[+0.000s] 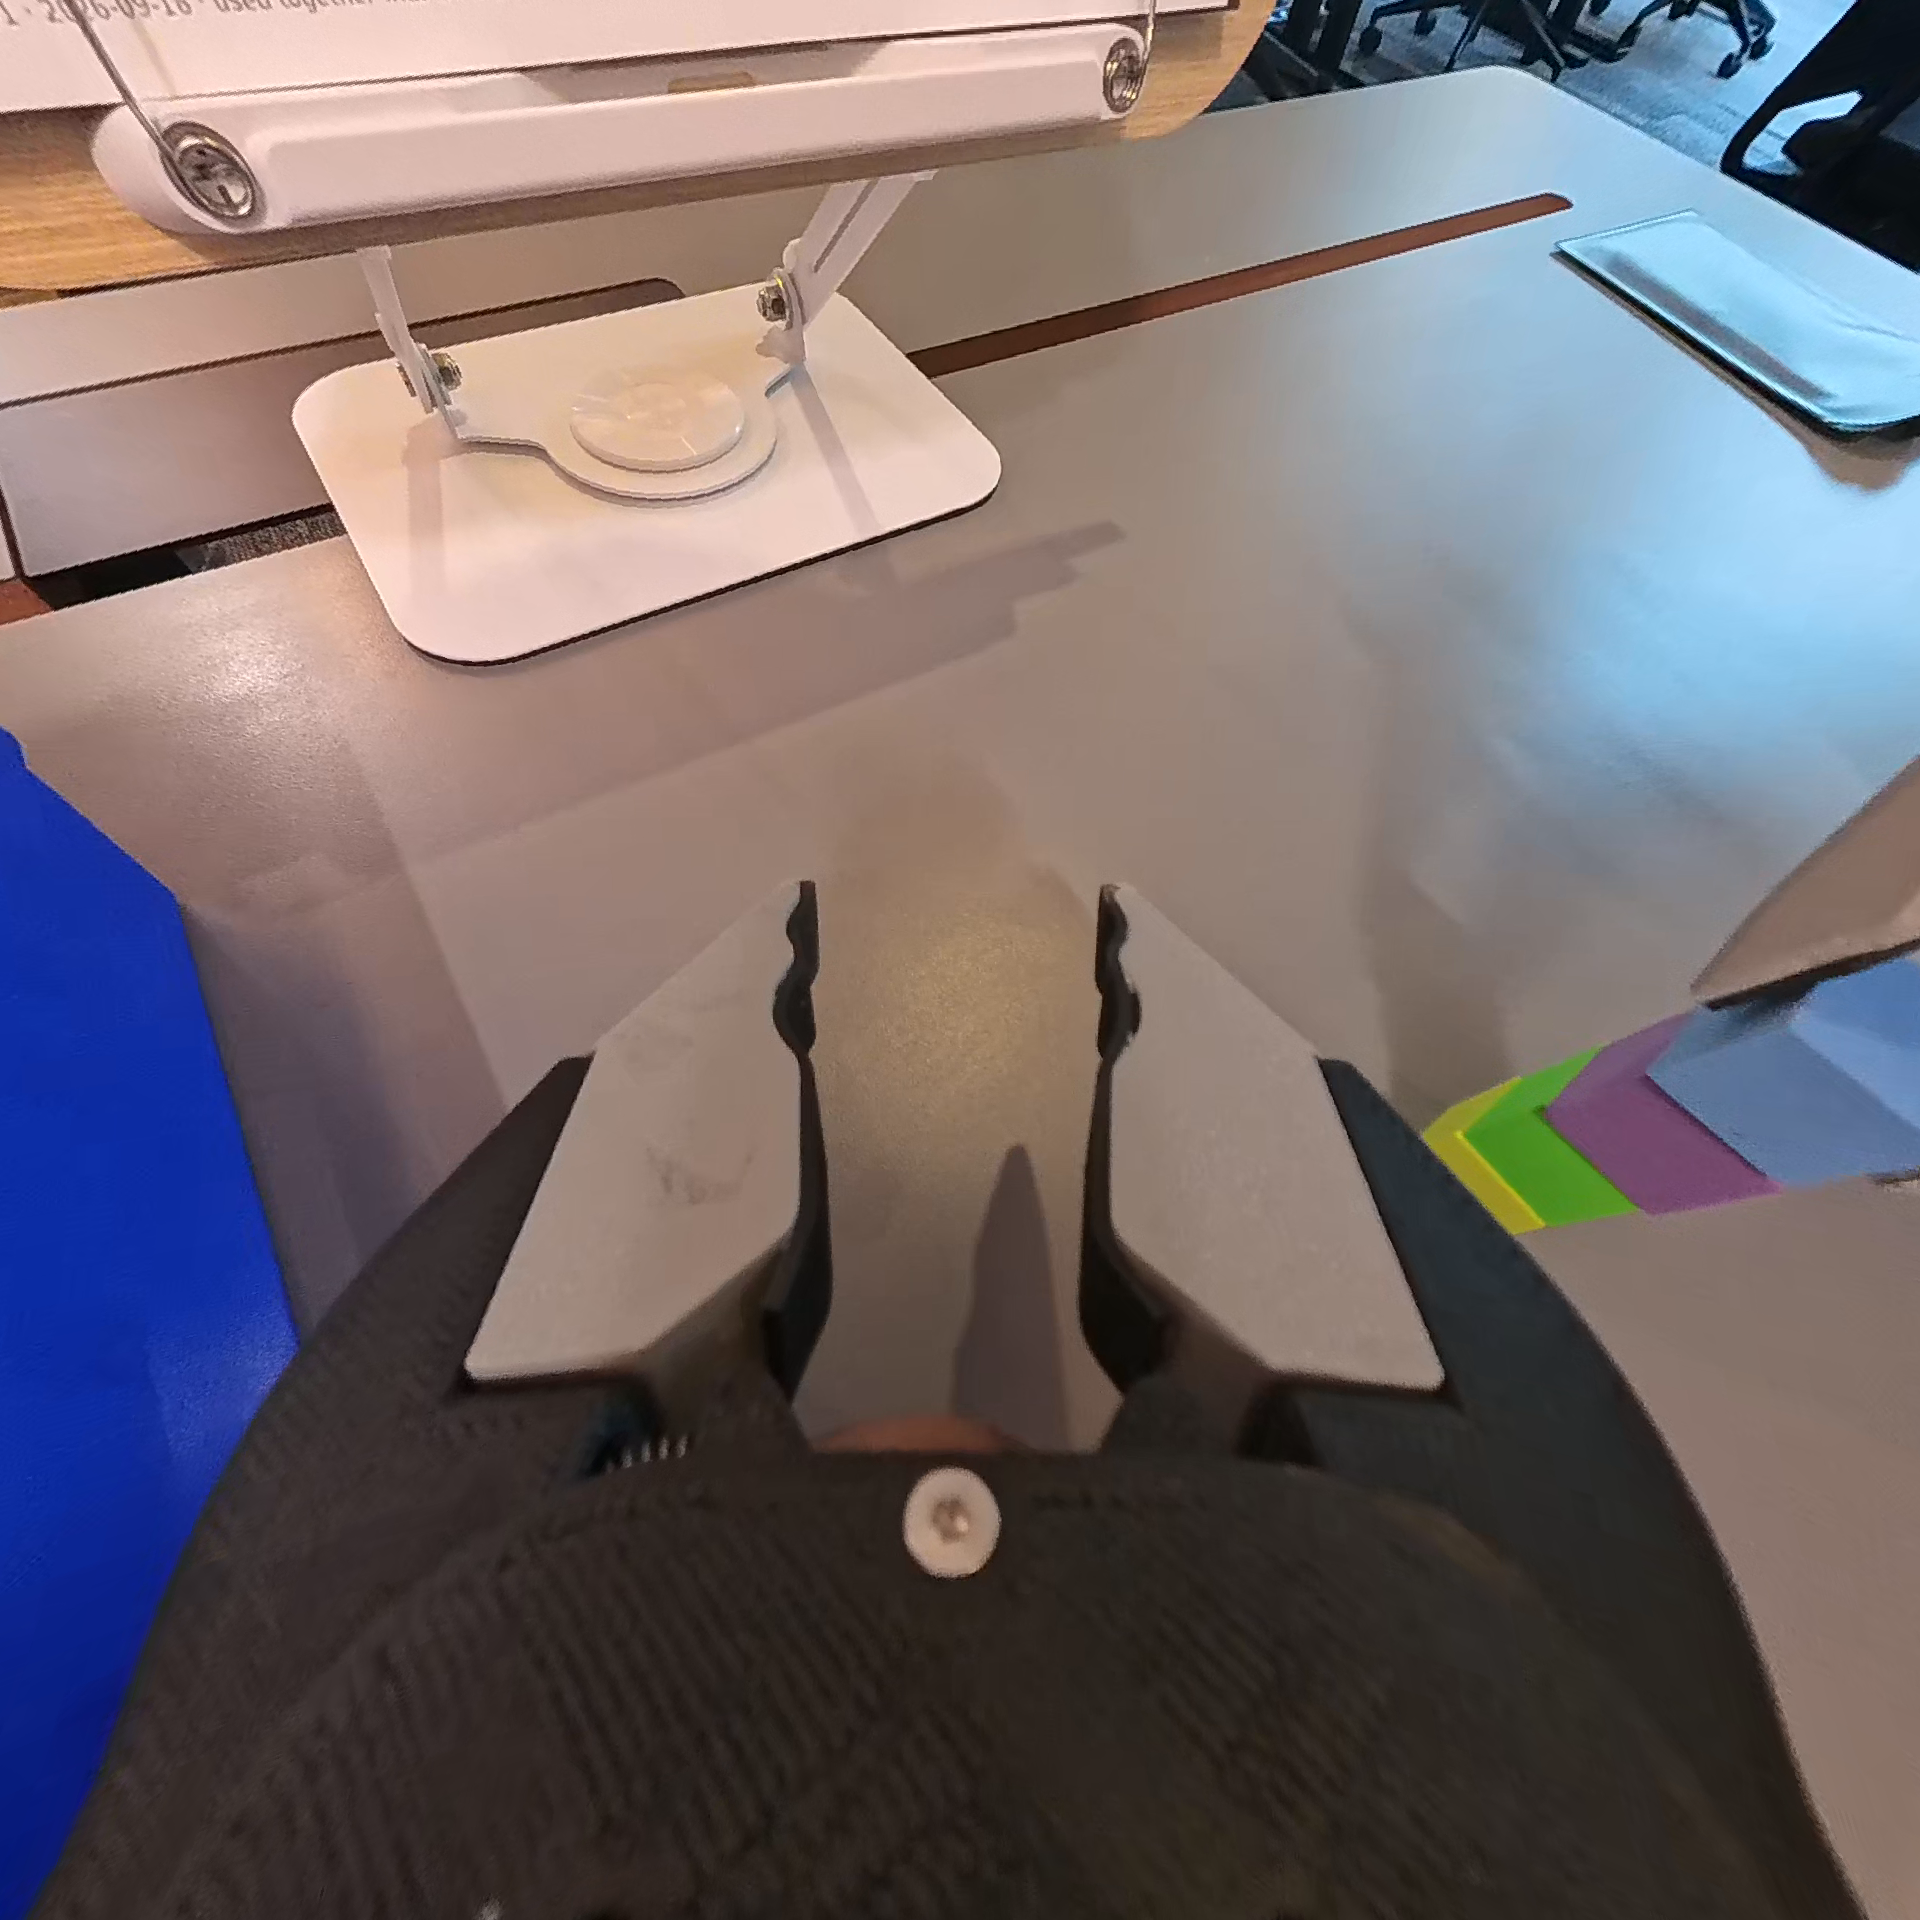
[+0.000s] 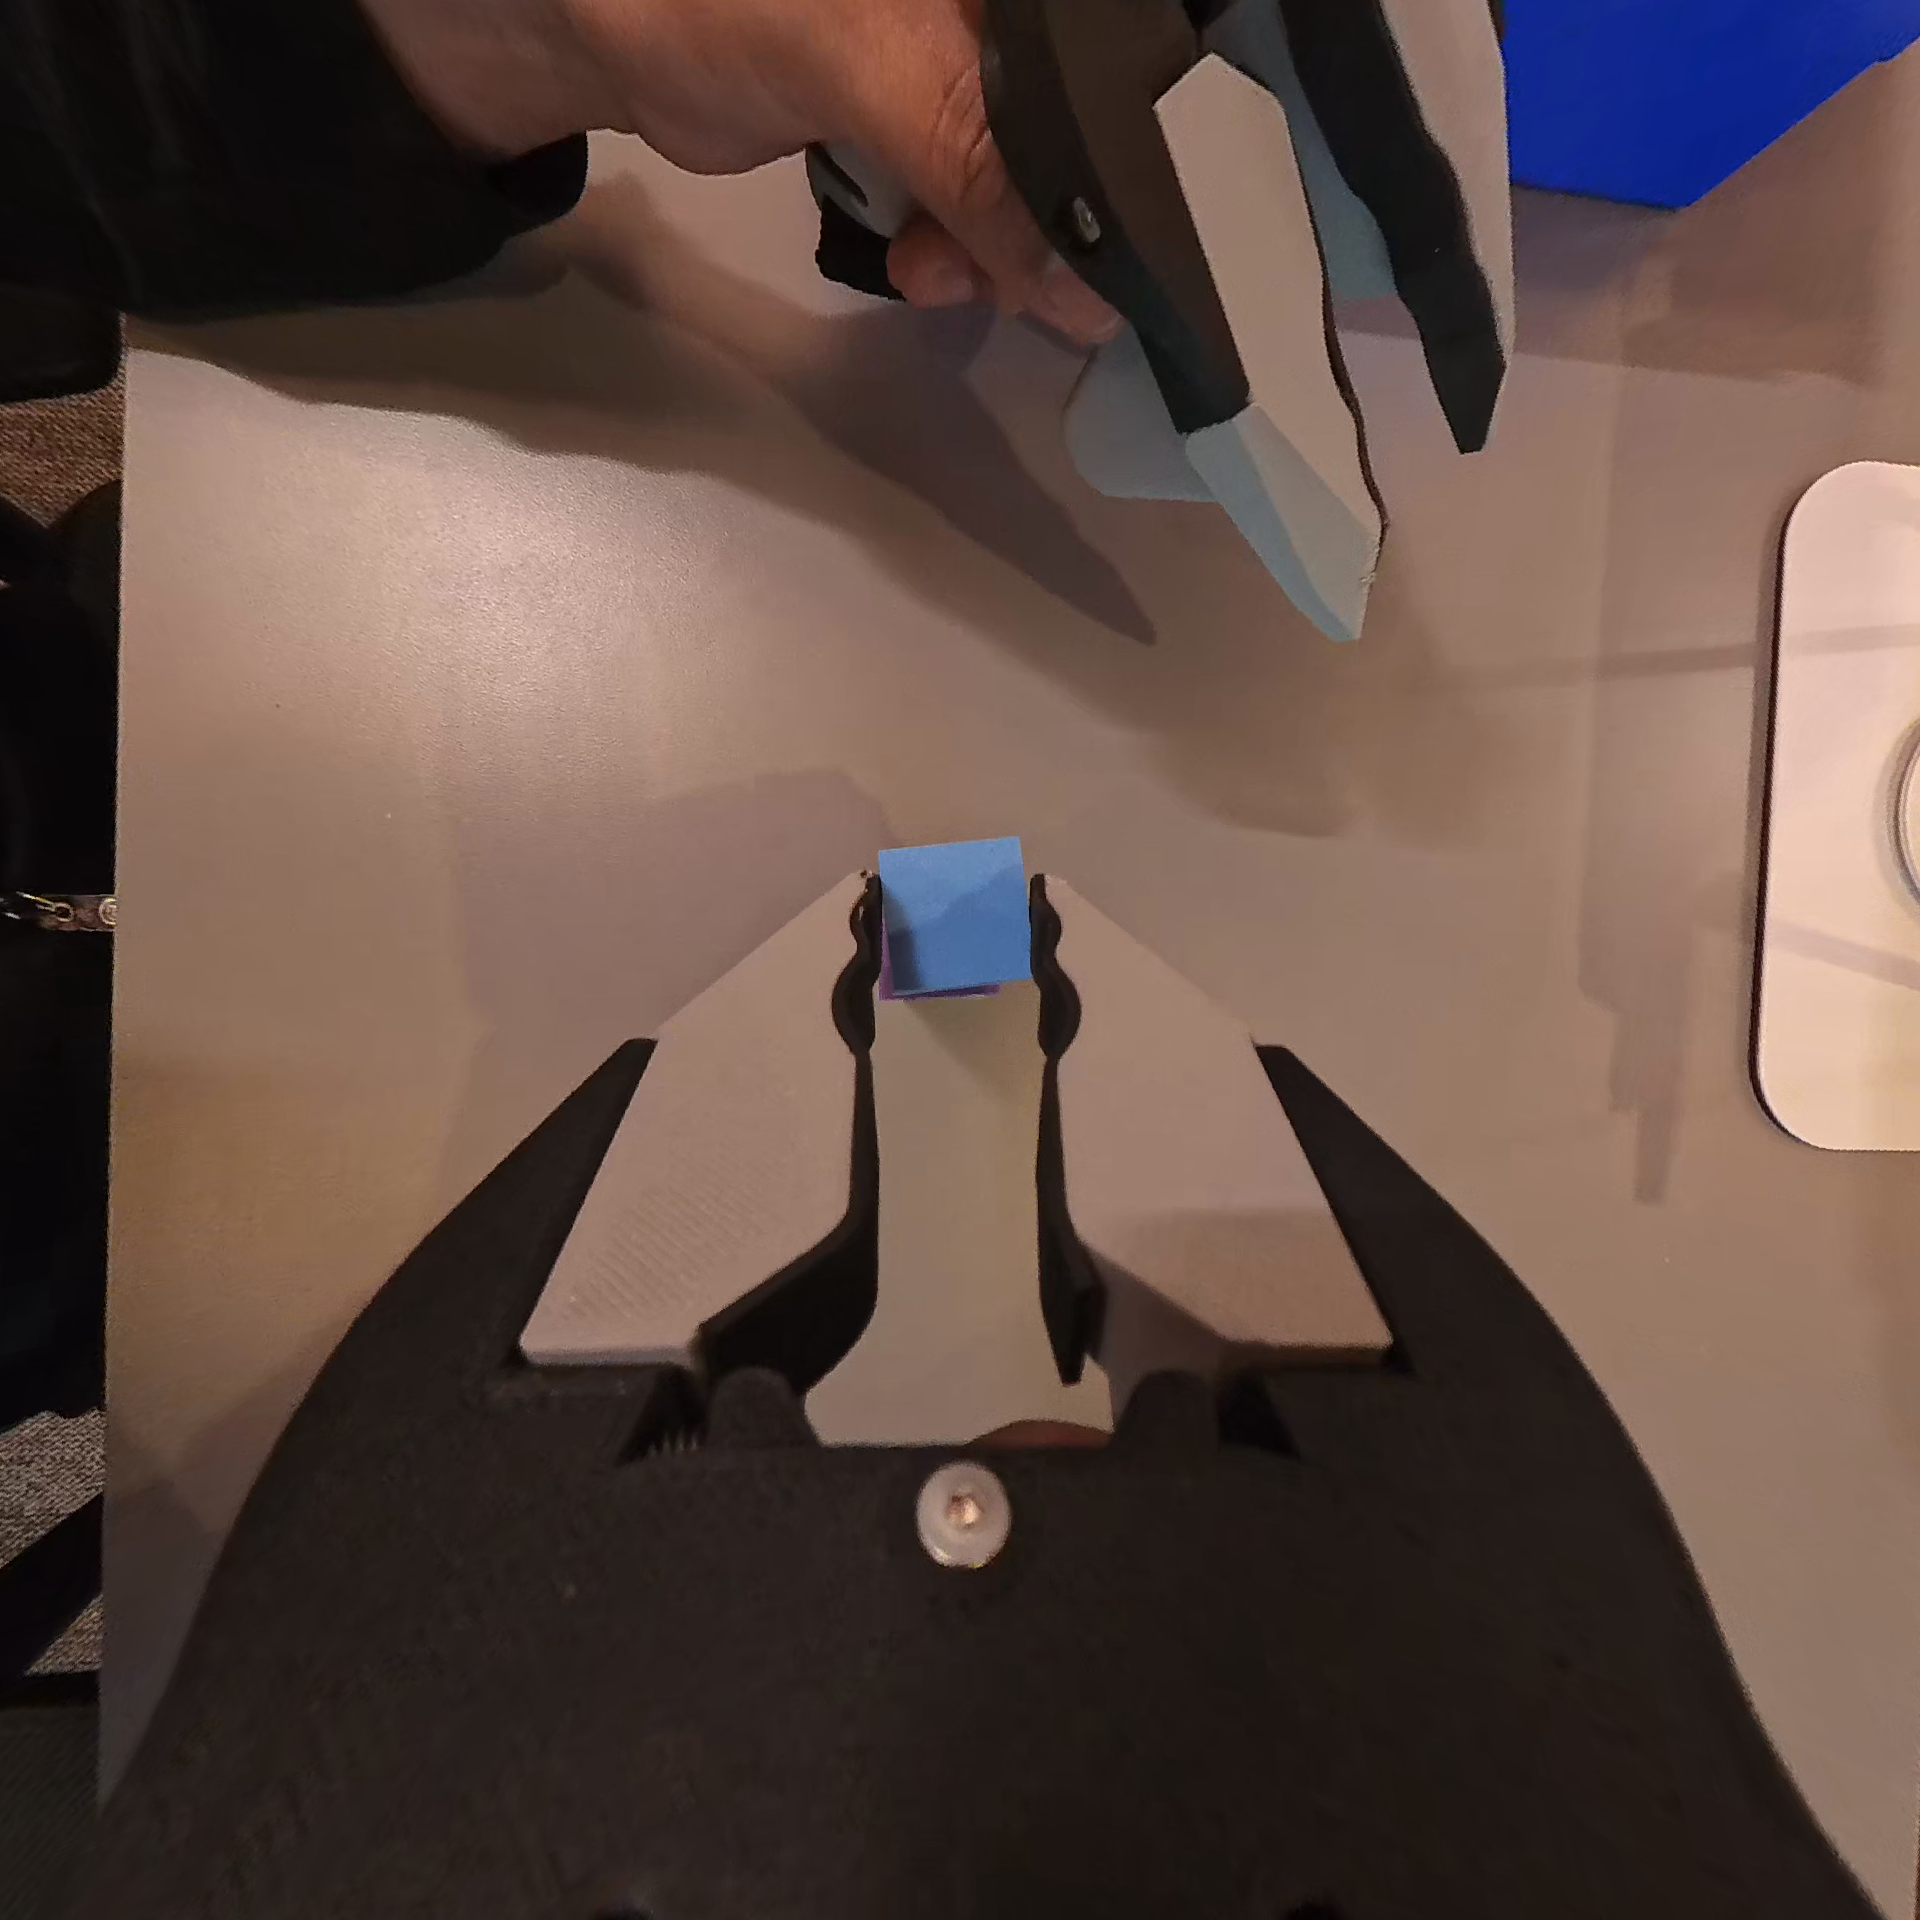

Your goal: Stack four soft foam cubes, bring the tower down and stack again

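A smooth grey desk [image 1: 1351,644] was lit softly from above, with a bluish sheen toward its far right. A white stand [image 1: 644,478] with a flat base was set on it, backed by a wooden panel [image 1: 62,244]. Dark office chairs [image 1: 1558,42] were seen beyond, and grey carpet [image 2: 52,1475] below the desk edge.

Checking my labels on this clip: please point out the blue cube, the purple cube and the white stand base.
blue cube [image 2: 956,914]: right wrist view, top face.
purple cube [image 1: 1652,1143]: left wrist view, side face.
white stand base [image 1: 520,520]: left wrist view, bare plate.
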{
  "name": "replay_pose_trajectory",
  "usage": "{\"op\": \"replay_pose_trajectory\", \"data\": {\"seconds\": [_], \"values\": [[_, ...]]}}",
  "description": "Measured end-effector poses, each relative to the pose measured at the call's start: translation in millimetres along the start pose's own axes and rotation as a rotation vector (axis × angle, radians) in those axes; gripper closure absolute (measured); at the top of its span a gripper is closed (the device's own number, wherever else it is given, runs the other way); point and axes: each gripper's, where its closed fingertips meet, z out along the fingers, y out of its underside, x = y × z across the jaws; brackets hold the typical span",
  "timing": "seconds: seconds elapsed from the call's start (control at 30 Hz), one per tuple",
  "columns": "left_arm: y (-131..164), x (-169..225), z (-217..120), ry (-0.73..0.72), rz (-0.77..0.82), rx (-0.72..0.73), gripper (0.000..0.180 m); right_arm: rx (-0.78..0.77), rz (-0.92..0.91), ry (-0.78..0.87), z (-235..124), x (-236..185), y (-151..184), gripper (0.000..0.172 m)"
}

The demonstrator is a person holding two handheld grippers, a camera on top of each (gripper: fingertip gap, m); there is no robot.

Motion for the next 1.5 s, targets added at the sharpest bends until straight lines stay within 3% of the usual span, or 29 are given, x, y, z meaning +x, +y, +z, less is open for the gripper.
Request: {"op": "replay_pose_trajectory", "data": {"seconds": [1.07,1.5], "values": [[-0.3,1.0,-0.8,0.002,0.004,-0.001,0.129,0.028,0.037,-0.008,1.5,-0.6,0.9,0.145],[0.6,1.3,-0.3,0.005,0.003,-0.005,0.128,0.146,0.096,0.007,-13.4,1.5,-6.4,0.127]]}}
